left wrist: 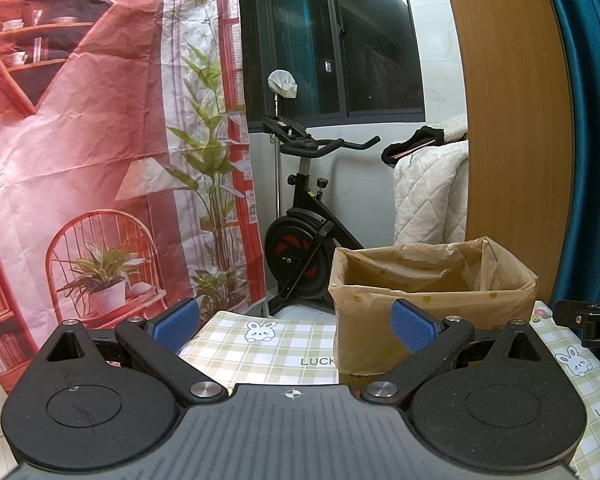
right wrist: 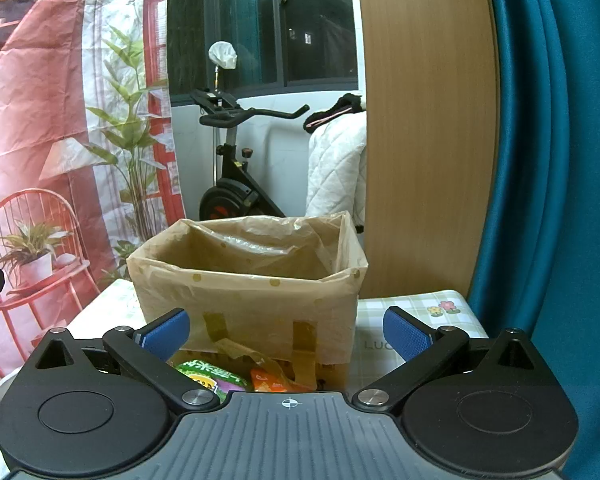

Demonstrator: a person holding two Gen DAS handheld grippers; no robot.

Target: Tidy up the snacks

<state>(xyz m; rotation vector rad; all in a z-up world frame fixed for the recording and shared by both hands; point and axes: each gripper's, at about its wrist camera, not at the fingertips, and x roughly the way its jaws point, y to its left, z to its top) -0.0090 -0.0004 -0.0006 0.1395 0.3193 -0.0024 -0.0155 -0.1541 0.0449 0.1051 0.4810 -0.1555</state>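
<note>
A box lined with a tan plastic bag (left wrist: 432, 288) (right wrist: 252, 280) stands on the checked tablecloth (left wrist: 260, 344). My left gripper (left wrist: 296, 326) is open and holds nothing; the box is just ahead and to its right, behind the right pad. My right gripper (right wrist: 286, 332) is open too, directly in front of the box. Below it lie snack packets, a green one (right wrist: 210, 378) and an orange one (right wrist: 266, 382), partly hidden by the gripper body. The other gripper's black edge (left wrist: 588, 322) shows at the right of the left wrist view.
A red printed backdrop (left wrist: 80, 140) hangs at the left. Behind the table stand an exercise bike (left wrist: 304, 216), a white quilt (left wrist: 432, 192), a wooden panel (left wrist: 516, 120) and a teal curtain (right wrist: 548, 140). The table's far edge lies just beyond the box.
</note>
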